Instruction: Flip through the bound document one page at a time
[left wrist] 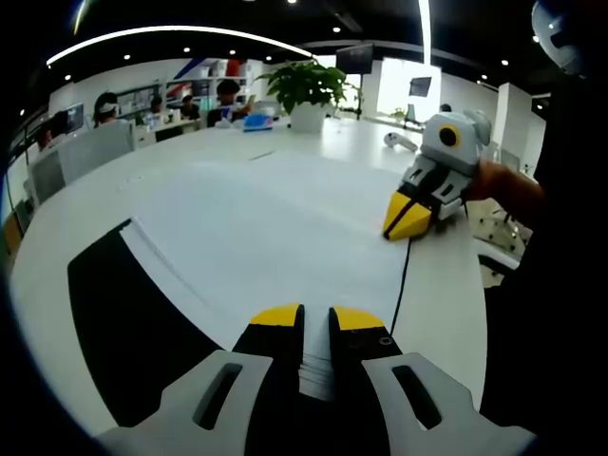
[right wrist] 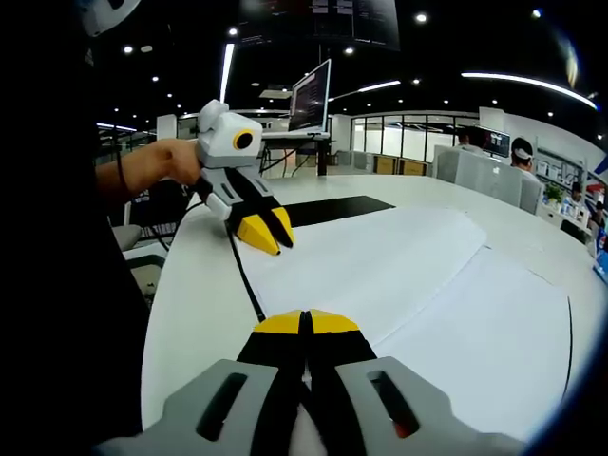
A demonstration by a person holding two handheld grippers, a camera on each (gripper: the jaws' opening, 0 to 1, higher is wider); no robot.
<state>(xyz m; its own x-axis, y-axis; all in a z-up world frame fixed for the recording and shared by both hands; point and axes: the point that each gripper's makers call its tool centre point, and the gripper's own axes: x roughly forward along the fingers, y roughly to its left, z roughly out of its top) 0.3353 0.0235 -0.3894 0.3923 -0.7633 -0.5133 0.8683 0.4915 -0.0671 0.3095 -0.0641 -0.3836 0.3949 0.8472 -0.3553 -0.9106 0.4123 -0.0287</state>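
Observation:
The bound document [left wrist: 275,218] lies open on the white table [left wrist: 114,180], its black cover [left wrist: 123,323] spread to the left. My left gripper [left wrist: 317,318] holds the document's near edge, with a stack of sheets between its jaws. The right gripper [left wrist: 407,220] rests at the same edge farther along, beside a thin black line. In the right gripper view, my right gripper [right wrist: 306,323] is shut at the edge of a white page [right wrist: 370,266] that bows up over the sheet beneath [right wrist: 484,351]. The left gripper [right wrist: 266,234] sits by the black cover [right wrist: 332,209].
A potted plant [left wrist: 306,90] stands at the table's far end, with a small white object [left wrist: 399,141] near it. People sit at desks behind [left wrist: 104,109]. A monitor [right wrist: 312,95] stands beyond the table. The person's hand [right wrist: 152,166] and dark sleeve are close by.

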